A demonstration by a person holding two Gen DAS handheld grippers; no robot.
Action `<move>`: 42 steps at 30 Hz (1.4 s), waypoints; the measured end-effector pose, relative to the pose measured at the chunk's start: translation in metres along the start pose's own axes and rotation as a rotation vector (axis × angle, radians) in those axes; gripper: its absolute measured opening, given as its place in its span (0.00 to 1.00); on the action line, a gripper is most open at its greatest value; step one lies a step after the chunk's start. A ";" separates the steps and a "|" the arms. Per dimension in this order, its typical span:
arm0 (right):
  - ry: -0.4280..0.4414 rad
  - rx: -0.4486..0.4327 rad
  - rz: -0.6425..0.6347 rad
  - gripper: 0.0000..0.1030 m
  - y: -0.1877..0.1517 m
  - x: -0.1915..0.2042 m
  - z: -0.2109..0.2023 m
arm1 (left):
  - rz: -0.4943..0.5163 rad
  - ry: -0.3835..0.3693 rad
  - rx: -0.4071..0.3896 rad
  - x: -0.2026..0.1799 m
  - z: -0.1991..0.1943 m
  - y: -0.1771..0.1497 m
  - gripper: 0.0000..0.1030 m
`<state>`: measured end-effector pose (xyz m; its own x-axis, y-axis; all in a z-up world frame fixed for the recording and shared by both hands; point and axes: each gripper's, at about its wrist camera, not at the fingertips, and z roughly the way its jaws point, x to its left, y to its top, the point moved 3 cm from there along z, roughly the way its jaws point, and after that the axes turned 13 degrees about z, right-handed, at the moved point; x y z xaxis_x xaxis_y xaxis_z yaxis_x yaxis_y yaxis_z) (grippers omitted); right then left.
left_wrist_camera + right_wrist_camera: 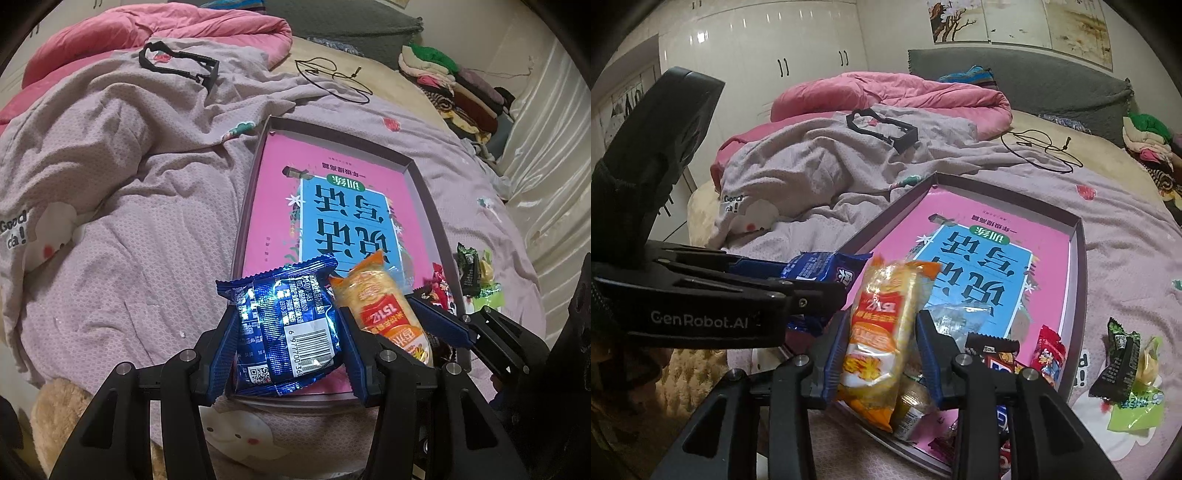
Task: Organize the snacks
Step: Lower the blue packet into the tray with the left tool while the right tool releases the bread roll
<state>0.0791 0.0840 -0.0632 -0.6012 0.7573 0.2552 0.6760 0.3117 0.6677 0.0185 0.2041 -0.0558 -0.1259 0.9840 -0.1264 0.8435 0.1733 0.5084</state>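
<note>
Bed: lilac cotton blanket (122, 192) covers it, carrying the tray and the loose snacks; the soft surface probably explains why a flat tray serves as the sorting place.
Left gripper (288, 332): fingers clenched on the shiny blue foil snack packet (284, 325), pads pressing both its sides, held over the tray's near left corner, seemingly to set it down beside the orange packet.
Tray: shallow rectangular grey-rimmed cardboard tray (255, 162) with a pink and blue printed sheet lining its floor; the far half lies bare.
Right gripper (882, 350): fingers grasping the long orange and yellow plastic snack packet (882, 332) across its middle, lying lengthwise over the near edge, just right of the blue packet.
Near right corner: small red wrapped sweets (1047, 354) and a dark wrapper (991, 347) heaped inside the tray.
Right of tray: black and green wrapped snacks (1123, 373) lie on the blanket outside the rim, likely not yet gathered.
</note>
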 end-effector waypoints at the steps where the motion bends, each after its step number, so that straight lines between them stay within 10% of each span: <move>1: 0.000 0.000 0.000 0.36 0.000 0.000 0.000 | 0.001 0.001 0.001 0.000 0.000 0.000 0.52; 42: -0.033 -0.079 0.121 0.53 0.000 -0.032 -0.045 | 0.034 0.020 0.006 -0.013 -0.008 0.004 0.65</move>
<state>0.0793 0.0341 -0.0401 -0.5022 0.8053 0.3152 0.7061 0.1715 0.6870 0.0196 0.1925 -0.0453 -0.1074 0.9899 -0.0924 0.8505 0.1396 0.5071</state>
